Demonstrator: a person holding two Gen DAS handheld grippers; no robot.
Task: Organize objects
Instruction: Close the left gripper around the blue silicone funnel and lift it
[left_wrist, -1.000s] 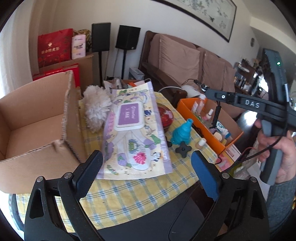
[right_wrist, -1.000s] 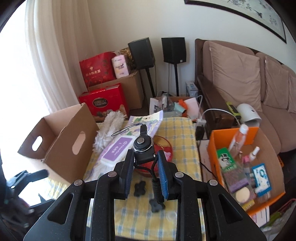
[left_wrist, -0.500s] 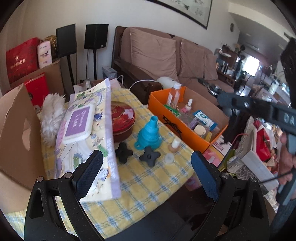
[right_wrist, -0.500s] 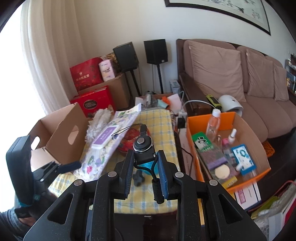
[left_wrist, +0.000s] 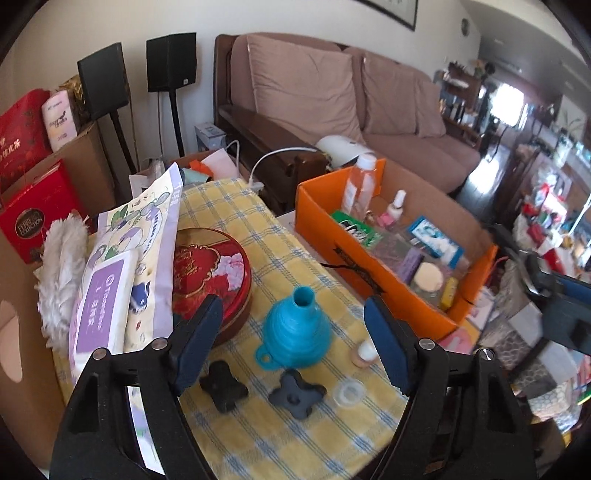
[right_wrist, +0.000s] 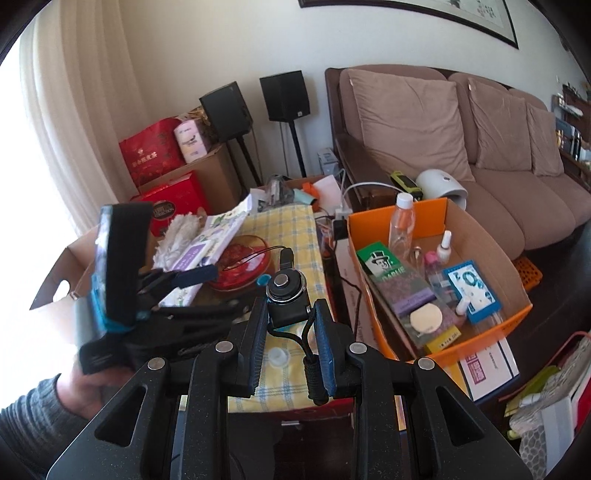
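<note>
My left gripper (left_wrist: 291, 332) is open and empty, hovering over the yellow checked tablecloth (left_wrist: 266, 424) with a blue funnel (left_wrist: 298, 328) between its fingers' line of sight. Two black star knobs (left_wrist: 222, 386) (left_wrist: 296, 393), a small clear cap (left_wrist: 348, 392) and a small white-capped bottle (left_wrist: 364, 352) lie near it. My right gripper (right_wrist: 290, 325) is shut on a small black round device with a cord (right_wrist: 285, 295), held above the table's near edge. The left gripper's body also shows in the right wrist view (right_wrist: 147, 306).
An orange box (left_wrist: 354, 254) (right_wrist: 480, 332) with bottles and packets stands right of the table. A red round tin (left_wrist: 214, 266), a wipes pack (left_wrist: 99, 306) on a patterned bag, a white duster (left_wrist: 61, 269) and a cardboard box (right_wrist: 70, 273) are at the left. A sofa (right_wrist: 443, 122) is behind.
The left gripper has swung right and moved closer over the funnel and knobs. The right gripper has drawn back and right, still holding the black device; the left gripper now fills its left side.
</note>
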